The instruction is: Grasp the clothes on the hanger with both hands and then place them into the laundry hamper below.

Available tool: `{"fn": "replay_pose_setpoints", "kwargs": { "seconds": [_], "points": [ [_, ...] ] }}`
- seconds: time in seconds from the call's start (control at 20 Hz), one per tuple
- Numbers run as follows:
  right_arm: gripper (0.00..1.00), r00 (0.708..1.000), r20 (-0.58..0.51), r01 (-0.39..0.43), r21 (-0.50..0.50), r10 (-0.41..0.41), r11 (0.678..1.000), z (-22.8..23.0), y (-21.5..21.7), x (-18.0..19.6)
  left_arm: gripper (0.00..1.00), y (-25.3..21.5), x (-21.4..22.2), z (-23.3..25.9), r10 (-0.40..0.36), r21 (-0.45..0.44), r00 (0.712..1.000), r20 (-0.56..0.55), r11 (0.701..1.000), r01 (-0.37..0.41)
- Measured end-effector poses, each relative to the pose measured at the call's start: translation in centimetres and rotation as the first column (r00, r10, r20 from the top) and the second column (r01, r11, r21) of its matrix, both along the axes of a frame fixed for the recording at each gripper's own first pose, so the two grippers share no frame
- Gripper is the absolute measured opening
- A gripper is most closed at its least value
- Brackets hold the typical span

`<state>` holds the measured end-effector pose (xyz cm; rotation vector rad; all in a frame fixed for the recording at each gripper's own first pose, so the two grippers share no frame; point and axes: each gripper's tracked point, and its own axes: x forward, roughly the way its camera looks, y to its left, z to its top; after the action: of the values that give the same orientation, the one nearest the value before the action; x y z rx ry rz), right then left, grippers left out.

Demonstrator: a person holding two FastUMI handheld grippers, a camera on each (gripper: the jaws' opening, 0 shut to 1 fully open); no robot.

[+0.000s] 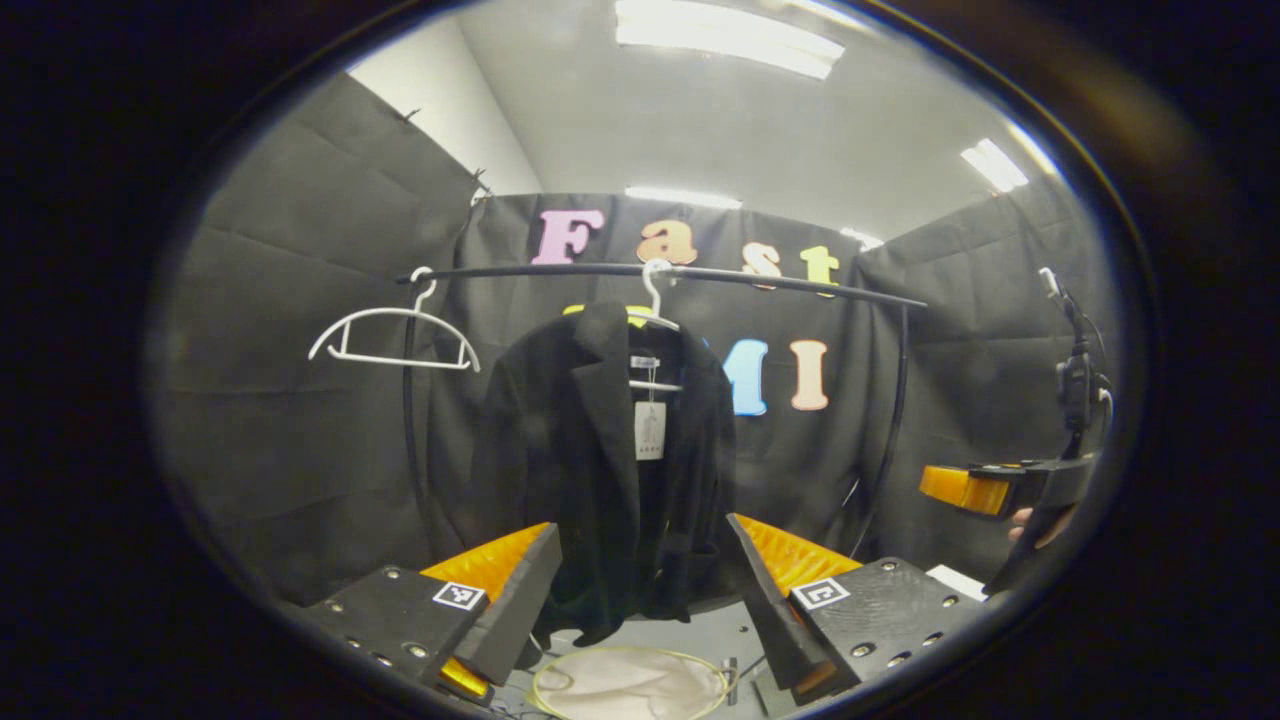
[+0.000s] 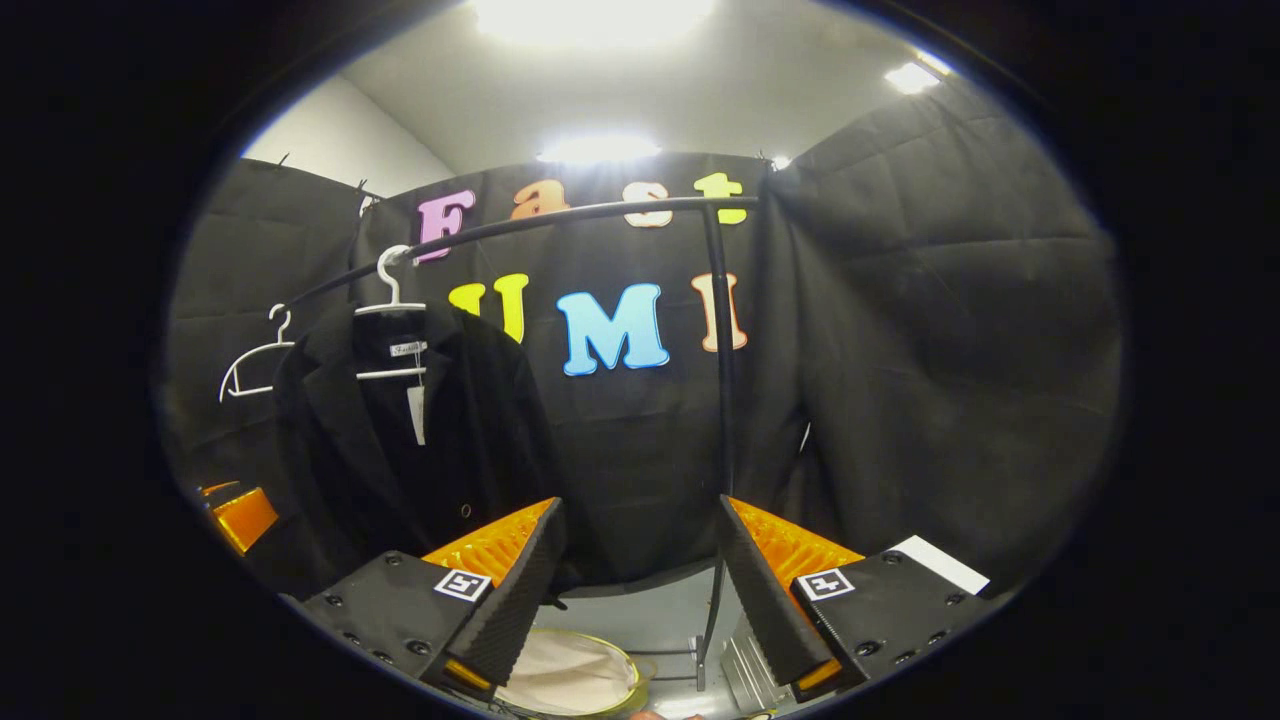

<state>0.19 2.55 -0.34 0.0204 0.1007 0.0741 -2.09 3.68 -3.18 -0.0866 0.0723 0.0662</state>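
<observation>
So a black blazer (image 1: 600, 460) is seen hanging on a white hanger (image 1: 655, 300) from the black rail (image 1: 700, 272), roughly mid-rail in the left gripper view and off to the left in the right gripper view, with a paper tag dangling at the collar. An empty white hanger (image 1: 392, 335) is hooked further left on the same rail. The laundry hamper (image 1: 630, 682) — pale lining, thin yellowish rim — is spotted on the floor right below the jacket. The left gripper (image 1: 640, 590) is held with its fingers spread wide, nothing between them, lined up on the lower half of the blazer but not touching it. The right gripper (image 2: 640, 585) is likewise splayed and empty, aimed more at the rail's right upright than at the garment; it is also caught at the far right of the left gripper view. Handling-wise, the blazer is judged soft and floppy but fairly weighty for cloth, with stiffer lapels and shoulders — so a grab at each shoulder near the hanger ends is probably best, since thin front panels could slip out and the hanger hook could snag when the thing is lifted off.
</observation>
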Motion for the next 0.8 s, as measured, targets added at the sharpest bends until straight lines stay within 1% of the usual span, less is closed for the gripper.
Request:
{"fn": "replay_pose_setpoints", "kwargs": {
  "seconds": [0.05,0.1,0.2,0.25,0.3,0.45,0.5,0.6,0.65,0.7,0.75,0.8],
  "points": [
    [0.92,1.0,-0.013,0.003,0.0,-0.003,1.0,-0.2,-0.1,0.2,0.94,0.3,0.2,-0.5,0.008,-0.007,1.0,-0.009,1.0,-0.008],
    [0.95,1.0,-0.025,0.008,0.004,-0.008,1.0,-0.2,-0.3,0.3,0.94,0.5,0.5,-0.9,0.016,-0.011,1.0,-0.017,1.0,-0.017],
    [0.95,0.999,-0.036,0.012,0.009,-0.012,1.0,-0.5,-0.6,0.9,0.96,0.6,1.3,-1.1,0.025,-0.012,0.999,-0.03,1.0,-0.025],
    [0.92,0.999,-0.039,0.016,0.003,-0.015,1.0,-0.7,-0.9,1.2,0.96,0.7,1.8,-1.0,0.027,-0.008,0.999,-0.033,1.0,-0.028],
    [0.95,0.999,-0.047,0.019,-0.005,-0.02,1.0,-1.1,-1.1,1.5,0.96,0.7,2.3,-0.9,0.029,-0.001,0.999,-0.035,1.0,-0.029],
    [0.96,0.997,-0.074,0.007,-0.003,-0.007,1.0,-1.8,-0.3,3.4,0.95,0.6,3.9,-0.6,0.048,0.039,0.998,-0.046,0.998,-0.046],
    [0.95,0.997,-0.077,-0.01,0.003,0.011,1.0,-1.9,0.6,4.1,0.95,0.5,4.5,-0.4,0.056,0.049,0.997,-0.05,0.997,-0.053],
    [0.96,0.996,-0.056,-0.073,0.02,0.074,0.997,-1.0,3.0,5.8,0.95,0.3,5.7,0.0,0.069,0.061,0.996,-0.048,0.996,-0.066],
    [0.93,0.993,-0.039,-0.114,0.026,0.115,0.993,-0.3,4.5,6.8,0.95,0.4,6.4,0.2,0.084,0.068,0.995,-0.048,0.994,-0.08],
    [0.98,0.987,-0.033,-0.159,0.029,0.16,0.987,0.0,6.1,7.9,0.95,0.5,7.2,0.4,0.101,0.073,0.993,-0.056,0.993,-0.097],
    [0.93,0.977,-0.027,-0.213,0.039,0.214,0.976,0.4,7.8,8.8,0.95,0.6,8.1,0.6,0.117,0.077,0.991,-0.058,0.991,-0.113],
    [0.98,0.963,-0.017,-0.268,0.055,0.269,0.962,1.0,9.8,9.6,0.95,0.9,9.0,1.1,0.13,0.079,0.99,-0.047,0.989,-0.126]
  ]
}}
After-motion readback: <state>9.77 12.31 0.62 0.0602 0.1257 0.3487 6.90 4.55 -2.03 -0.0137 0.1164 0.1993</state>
